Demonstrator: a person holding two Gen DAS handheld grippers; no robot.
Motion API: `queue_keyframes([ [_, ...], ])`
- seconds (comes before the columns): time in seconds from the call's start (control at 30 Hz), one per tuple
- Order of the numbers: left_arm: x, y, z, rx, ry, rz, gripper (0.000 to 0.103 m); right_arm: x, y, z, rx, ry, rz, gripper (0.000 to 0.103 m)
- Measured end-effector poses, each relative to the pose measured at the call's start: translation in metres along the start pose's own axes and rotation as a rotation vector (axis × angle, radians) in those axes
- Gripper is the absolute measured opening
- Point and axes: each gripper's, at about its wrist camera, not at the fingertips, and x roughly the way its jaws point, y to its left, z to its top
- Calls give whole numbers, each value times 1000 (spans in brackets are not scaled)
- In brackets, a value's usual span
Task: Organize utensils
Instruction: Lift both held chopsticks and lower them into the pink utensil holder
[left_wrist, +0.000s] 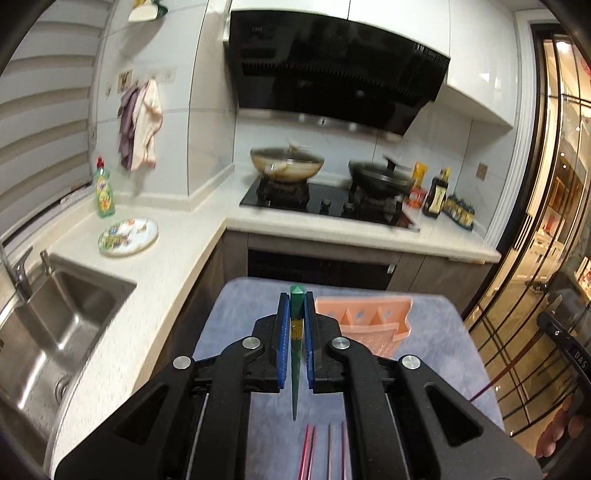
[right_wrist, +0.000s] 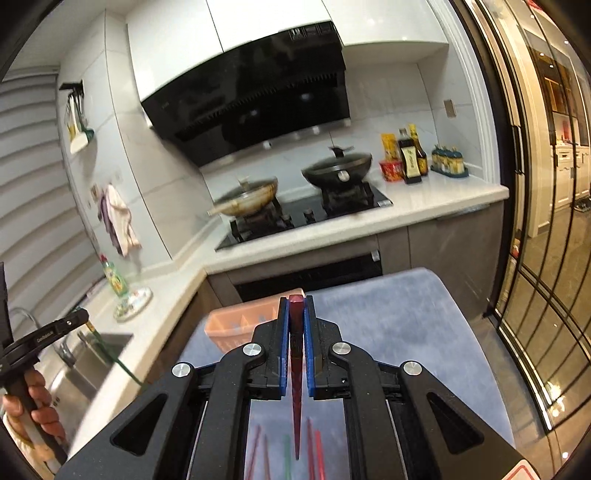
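My left gripper (left_wrist: 296, 302) is shut on a green chopstick (left_wrist: 295, 373), held above a table covered with a blue-grey cloth (left_wrist: 251, 306). A pink plastic utensil holder (left_wrist: 365, 325) with compartments lies just right of it on the cloth. My right gripper (right_wrist: 296, 306) is shut on a dark red chopstick (right_wrist: 296, 391) above the same cloth (right_wrist: 388, 325); the pink holder (right_wrist: 232, 325) sits to its left. Loose red chopsticks (left_wrist: 308, 454) lie on the cloth near me, and red and green ones (right_wrist: 286, 458) show in the right wrist view. The left gripper (right_wrist: 55, 330) also appears there at the far left.
A white counter (left_wrist: 166, 266) with a steel sink (left_wrist: 55, 332), a patterned plate (left_wrist: 128, 236) and a green soap bottle (left_wrist: 104, 192) runs along the left. Behind the table is a stove with two woks (left_wrist: 286, 164). Sauce bottles (right_wrist: 412, 158) stand at the right; glass doors (right_wrist: 535, 258) flank the right side.
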Motion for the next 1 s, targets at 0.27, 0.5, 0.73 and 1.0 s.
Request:
queue_keyframes([
  [0.27, 22, -28, 70, -32, -161, -40, 7, 44, 40, 72, 22, -165, 62, 7],
  [0.5, 66, -41, 78, -36, -162, -54, 7, 104, 55, 82, 28, -130, 91, 7],
  [0.73, 118, -39, 43, -23, -72, -67, 7, 156, 53, 45, 6, -22, 63, 7],
  [1.0, 157, -24, 3, -49, 65, -51, 7, 183, 44, 13, -32, 59, 8, 8],
])
